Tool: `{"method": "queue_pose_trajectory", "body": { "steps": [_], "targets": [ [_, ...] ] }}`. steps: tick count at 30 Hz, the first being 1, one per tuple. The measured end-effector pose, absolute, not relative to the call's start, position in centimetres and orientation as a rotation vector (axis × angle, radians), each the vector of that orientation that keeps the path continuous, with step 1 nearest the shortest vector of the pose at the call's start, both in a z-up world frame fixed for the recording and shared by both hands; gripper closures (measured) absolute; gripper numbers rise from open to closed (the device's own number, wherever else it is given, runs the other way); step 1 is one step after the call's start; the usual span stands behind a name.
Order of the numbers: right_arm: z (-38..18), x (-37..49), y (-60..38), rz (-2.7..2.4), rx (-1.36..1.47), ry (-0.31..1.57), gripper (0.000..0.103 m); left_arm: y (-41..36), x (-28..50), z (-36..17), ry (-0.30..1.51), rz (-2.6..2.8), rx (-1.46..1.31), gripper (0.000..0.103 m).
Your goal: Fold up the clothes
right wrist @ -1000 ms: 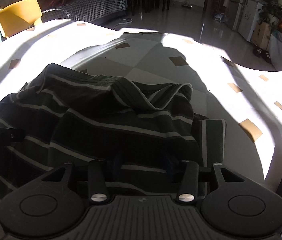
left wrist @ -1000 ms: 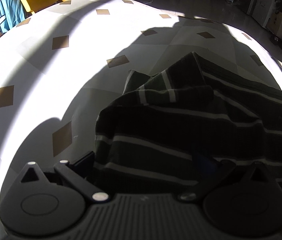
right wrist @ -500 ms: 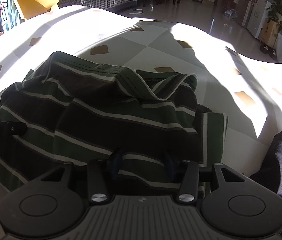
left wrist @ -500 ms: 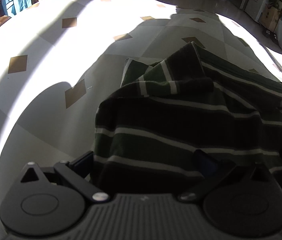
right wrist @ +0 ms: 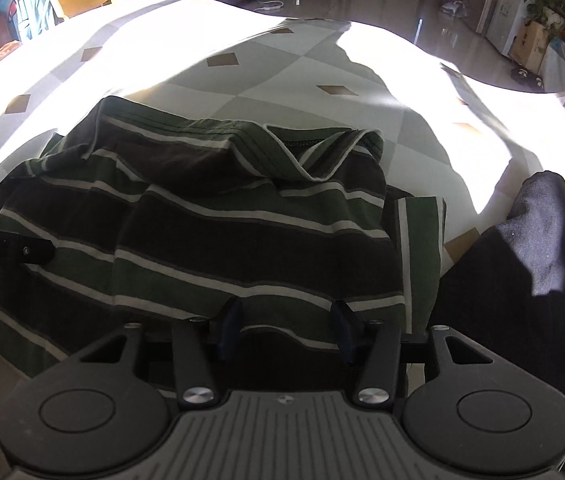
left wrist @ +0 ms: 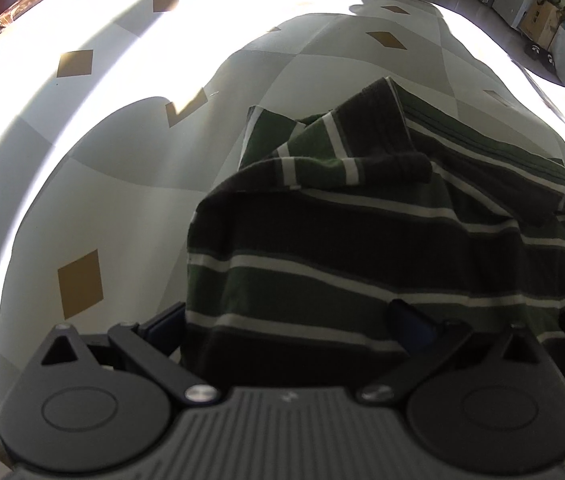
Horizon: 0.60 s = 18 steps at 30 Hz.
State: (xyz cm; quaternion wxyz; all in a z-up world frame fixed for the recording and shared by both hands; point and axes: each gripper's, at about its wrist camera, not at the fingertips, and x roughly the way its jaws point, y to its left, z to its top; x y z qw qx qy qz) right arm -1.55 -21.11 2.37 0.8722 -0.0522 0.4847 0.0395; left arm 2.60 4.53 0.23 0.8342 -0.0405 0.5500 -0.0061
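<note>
Rumpled green-and-dark striped shirt [right wrist: 218, 232], white-lined, under both wide-spread claws [left wrist: 290, 320] [right wrist: 286, 320].

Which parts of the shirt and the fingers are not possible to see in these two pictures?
- Left view: shirt near hem, hidden behind the gripper body.
- Left view: left gripper fingers spread wide; any contact with the cloth is hidden.
- Right view: right gripper fingertips, covered by cloth.
- Right view: shirt's left edge, cut off.

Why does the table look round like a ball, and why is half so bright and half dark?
Left wrist view: the fisheye lens bends the flat table; sunlight glares white at its edges, a big shadow covers the striped shirt. Right wrist view: same bulge, glare and shadow on the shirt.
</note>
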Motion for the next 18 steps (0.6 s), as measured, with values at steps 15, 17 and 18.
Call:
{"method": "queue_pose_trajectory", "body": {
  "steps": [15,17,18],
  "targets": [
    [3.9,-2.2,-22.1,0.062,0.034,0.948,0.055,5.5,2.8,1.2,1.104,0.1,-0.101,0.0],
    [4.3,-2.2,-22.1,0.062,0.046,0.918,0.055,5.6,3.0,1.2,1.092,0.116,-0.109,0.0],
    [4.5,-2.2,-22.1,0.064,0.054,0.906,0.055,5.8,3.1,1.3,1.085,0.123,-0.111,0.0]
  ]
}}
